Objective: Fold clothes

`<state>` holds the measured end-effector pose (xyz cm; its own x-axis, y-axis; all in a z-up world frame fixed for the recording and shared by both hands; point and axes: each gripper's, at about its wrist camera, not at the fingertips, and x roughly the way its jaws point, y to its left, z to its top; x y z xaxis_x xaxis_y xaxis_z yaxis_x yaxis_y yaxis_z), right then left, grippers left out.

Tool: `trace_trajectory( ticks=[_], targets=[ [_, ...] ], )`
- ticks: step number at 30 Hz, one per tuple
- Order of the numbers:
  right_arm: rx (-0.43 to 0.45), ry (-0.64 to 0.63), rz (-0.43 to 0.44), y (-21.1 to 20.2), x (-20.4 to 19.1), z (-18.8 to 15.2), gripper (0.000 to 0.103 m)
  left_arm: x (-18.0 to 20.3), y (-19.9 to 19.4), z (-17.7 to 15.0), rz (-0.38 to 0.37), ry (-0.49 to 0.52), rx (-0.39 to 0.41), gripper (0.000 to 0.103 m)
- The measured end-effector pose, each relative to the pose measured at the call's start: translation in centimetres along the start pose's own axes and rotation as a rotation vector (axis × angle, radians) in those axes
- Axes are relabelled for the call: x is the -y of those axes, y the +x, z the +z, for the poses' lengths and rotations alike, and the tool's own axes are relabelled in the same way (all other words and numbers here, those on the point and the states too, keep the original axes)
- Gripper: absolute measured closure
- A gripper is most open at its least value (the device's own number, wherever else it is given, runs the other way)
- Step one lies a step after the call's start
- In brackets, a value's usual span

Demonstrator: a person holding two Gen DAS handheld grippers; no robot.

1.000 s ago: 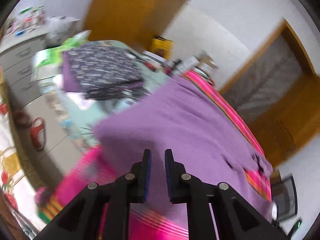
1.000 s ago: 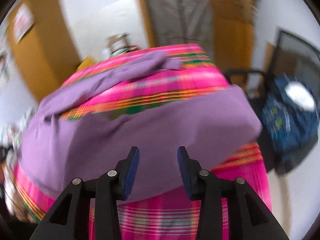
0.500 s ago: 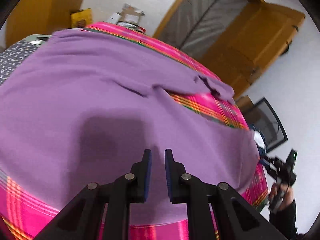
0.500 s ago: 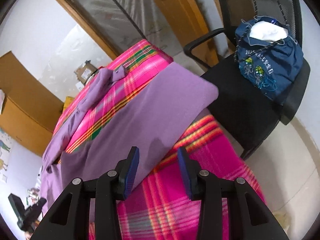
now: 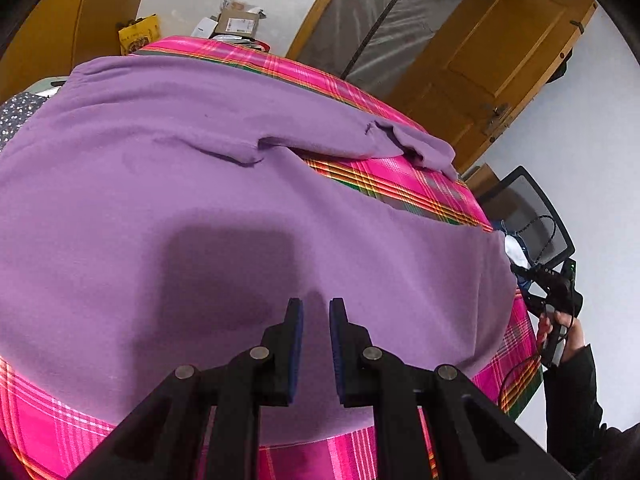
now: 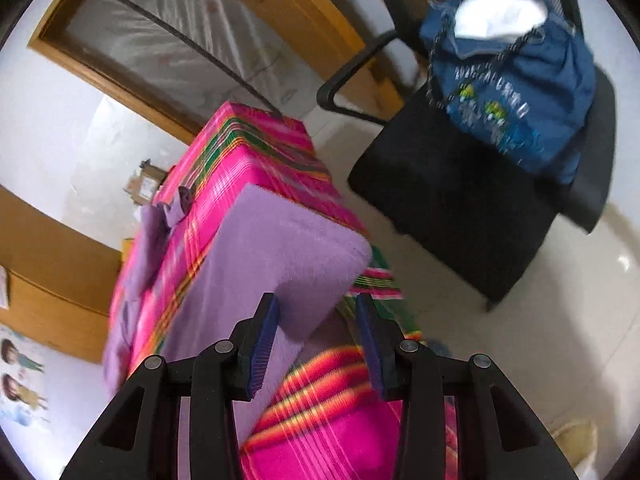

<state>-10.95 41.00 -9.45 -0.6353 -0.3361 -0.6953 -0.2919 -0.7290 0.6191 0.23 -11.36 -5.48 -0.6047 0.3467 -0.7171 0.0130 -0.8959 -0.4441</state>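
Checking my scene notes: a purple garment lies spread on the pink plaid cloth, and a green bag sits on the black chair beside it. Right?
Not quite: the bag on the black chair is blue, as the right wrist view shows. The purple garment does lie spread on the pink plaid cloth.

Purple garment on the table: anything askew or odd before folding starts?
Mostly flat, but not square. The purple garment has one sleeve crumpled at its cuff, with a small pucker where the sleeve meets the body. Its near corner overhangs the edge of the pink plaid tablecloth. No damage shows.
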Motion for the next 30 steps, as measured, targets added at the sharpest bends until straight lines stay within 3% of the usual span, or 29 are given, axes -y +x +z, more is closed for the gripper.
trace_trajectory(
  ticks=[2,4,6,16,18,21,23,24,25,30],
  targets=[
    [0.002,0.021,0.044,0.2,0.1,0.2,0.063,0.2,0.1,-0.1,0.001,0.004,-0.004,0.090],
    [0.026,0.010,0.053,-0.1,-0.2,0.3,0.085,0.4,0.4,-0.1,0.001,0.010,-0.010,0.090],
    [0.067,-0.007,0.053,-0.9,-0.5,0.2,0.095,0.5,0.6,-0.2,0.002,0.015,-0.015,0.090],
    [0.259,0.037,0.052,-8.3,1.3,-1.3,0.100,0.9,1.0,-0.7,-0.007,0.043,-0.043,0.090],
    [0.260,0.047,0.056,-9.1,1.9,-1.6,0.100,1.0,1.2,-0.8,-0.008,0.048,-0.048,0.090],
    [0.150,0.100,0.123,-7.3,3.1,-1.5,0.093,1.1,1.3,-0.8,-0.011,0.054,-0.053,0.090],
    [0.098,0.133,0.155,-5.7,3.4,-1.4,0.078,1.3,1.3,-0.8,-0.014,0.056,-0.054,0.090],
    [0.079,0.148,0.162,-4.8,3.5,-1.3,0.065,1.3,1.2,-0.8,-0.013,0.057,-0.053,0.090],
    [0.065,0.161,0.176,-4.2,3.4,-1.1,0.061,1.4,1.2,-0.9,-0.012,0.057,-0.052,0.090],
    [0.000,0.204,0.235,-0.9,3.0,0.0,0.061,1.6,1.3,-1.0,-0.006,0.056,-0.054,0.090]
  ],
)
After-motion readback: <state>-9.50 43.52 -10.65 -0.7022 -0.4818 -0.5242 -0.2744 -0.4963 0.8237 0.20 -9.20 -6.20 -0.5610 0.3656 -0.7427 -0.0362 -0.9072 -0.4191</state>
